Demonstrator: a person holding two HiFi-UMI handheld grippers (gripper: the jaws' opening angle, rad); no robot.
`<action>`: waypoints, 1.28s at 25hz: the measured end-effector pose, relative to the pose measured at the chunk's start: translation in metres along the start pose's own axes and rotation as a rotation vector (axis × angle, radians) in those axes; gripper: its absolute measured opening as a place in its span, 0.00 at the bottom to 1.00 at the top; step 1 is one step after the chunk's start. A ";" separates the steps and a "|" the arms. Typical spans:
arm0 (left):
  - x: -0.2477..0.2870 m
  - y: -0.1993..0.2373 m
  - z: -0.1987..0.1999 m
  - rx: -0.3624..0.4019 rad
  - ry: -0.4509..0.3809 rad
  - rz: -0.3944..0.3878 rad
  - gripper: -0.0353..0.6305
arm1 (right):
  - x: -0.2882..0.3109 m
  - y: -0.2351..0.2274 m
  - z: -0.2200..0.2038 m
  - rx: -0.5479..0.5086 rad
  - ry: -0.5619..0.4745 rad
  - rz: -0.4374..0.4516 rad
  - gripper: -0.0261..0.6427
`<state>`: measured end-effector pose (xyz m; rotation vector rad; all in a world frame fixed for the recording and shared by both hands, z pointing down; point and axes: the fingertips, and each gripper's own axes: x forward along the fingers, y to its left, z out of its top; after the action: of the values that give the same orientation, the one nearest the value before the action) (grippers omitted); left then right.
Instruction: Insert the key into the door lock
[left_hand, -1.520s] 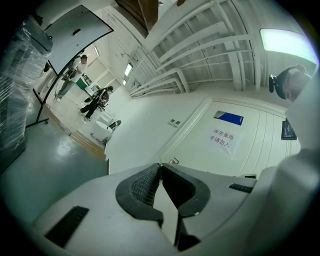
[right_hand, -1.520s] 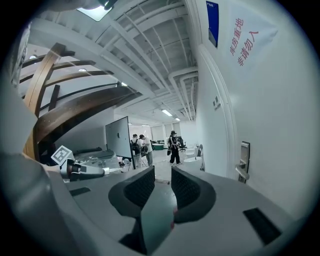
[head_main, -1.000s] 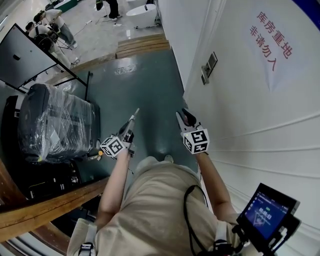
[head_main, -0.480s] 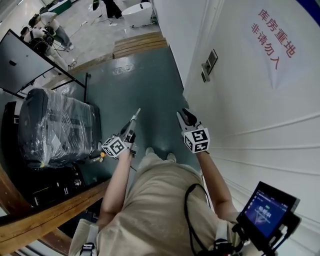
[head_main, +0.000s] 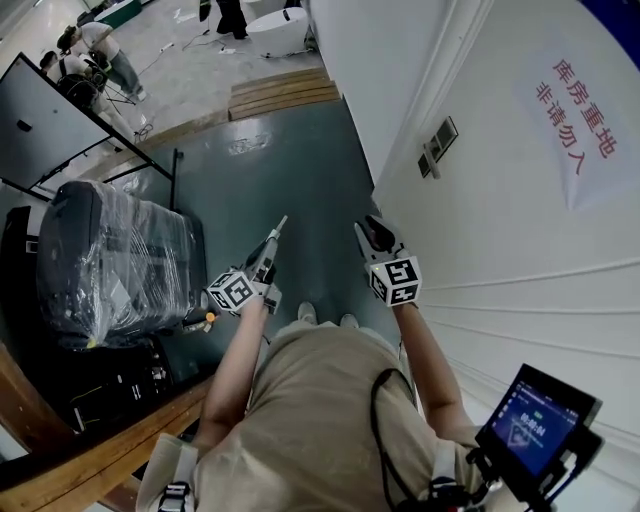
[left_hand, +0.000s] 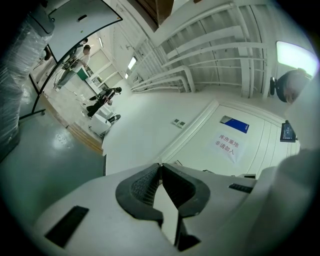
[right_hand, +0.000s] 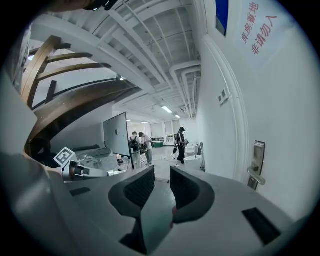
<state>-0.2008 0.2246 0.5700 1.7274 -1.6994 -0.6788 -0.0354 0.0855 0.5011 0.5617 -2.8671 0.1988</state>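
Head view: left gripper (head_main: 276, 227) and right gripper (head_main: 368, 232) point forward beside the door (head_main: 520, 260). Left jaws are pressed together; right jaws stand apart, empty. No key shows in any view (a thin one could sit unseen between the left tips). The door lock (right_hand: 257, 164) lies ahead to the right. A key is probably small, rigid and slick: pinch its flat head and leave the blade free.

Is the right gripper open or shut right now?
Open. In the right gripper view, the right gripper has its two pads standing apart, with a clear gap and nothing between them.
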 end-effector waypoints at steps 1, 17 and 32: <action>-0.002 0.004 0.006 0.002 0.000 -0.003 0.10 | 0.006 0.005 0.003 -0.002 -0.003 0.002 0.19; -0.017 0.066 0.045 0.004 0.008 -0.040 0.10 | 0.062 0.045 -0.004 -0.019 -0.005 -0.023 0.19; 0.050 0.057 0.034 0.000 0.070 -0.049 0.10 | 0.062 -0.021 -0.013 0.031 0.013 -0.075 0.19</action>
<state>-0.2624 0.1732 0.5912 1.7772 -1.6138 -0.6327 -0.0813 0.0459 0.5300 0.6698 -2.8293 0.2343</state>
